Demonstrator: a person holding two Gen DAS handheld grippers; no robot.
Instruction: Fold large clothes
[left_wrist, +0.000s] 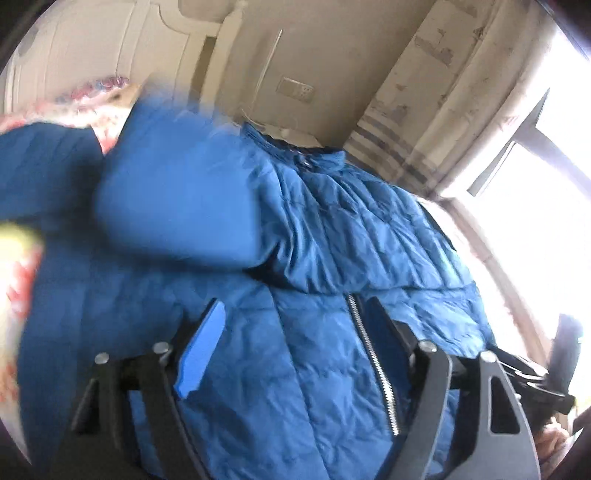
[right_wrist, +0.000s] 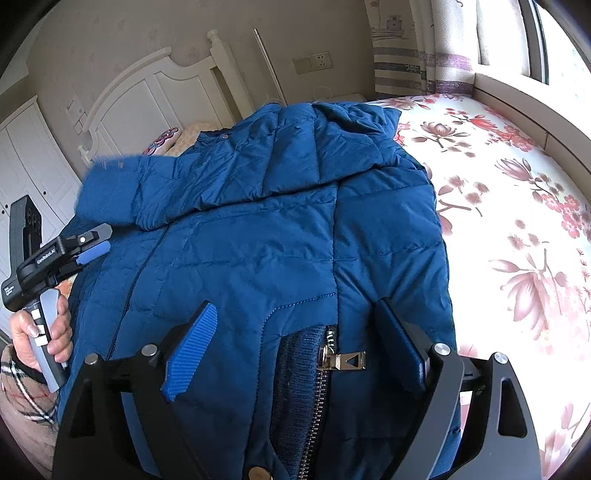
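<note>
The only readable writing is white lettering on the black body of the left gripper (right_wrist: 96, 245), seen at the left edge of the right wrist view; it looks like "GenRobot.AI", and a smaller label below it is too small to read. A hand (right_wrist: 40, 332) grips its grey handle, and its blue-padded fingers sit at the left edge of the blue quilted puffer jacket (right_wrist: 280, 236); from its own camera the left gripper (left_wrist: 291, 314) stands wide open with nothing between the pads.

The jacket fills the centre of both views, spread on the white bedsheet printed with pink and red flowers (right_wrist: 517, 192). Its shell is smooth, crinkled and stitched into puffy panels. A sleeve (left_wrist: 177, 218), blurred, lies folded across the chest in the left wrist view. At lower centre a metal zipper (right_wrist: 325, 373) with a silver pull runs beside dark ribbed knit.

The right gripper (right_wrist: 295, 325) is spread wide over the jacket, its ribbed blue pads (right_wrist: 192, 343) holding nothing.

A white panelled headboard (right_wrist: 155, 96) stands upper left, a wall socket (right_wrist: 314, 61) at top centre.
</note>
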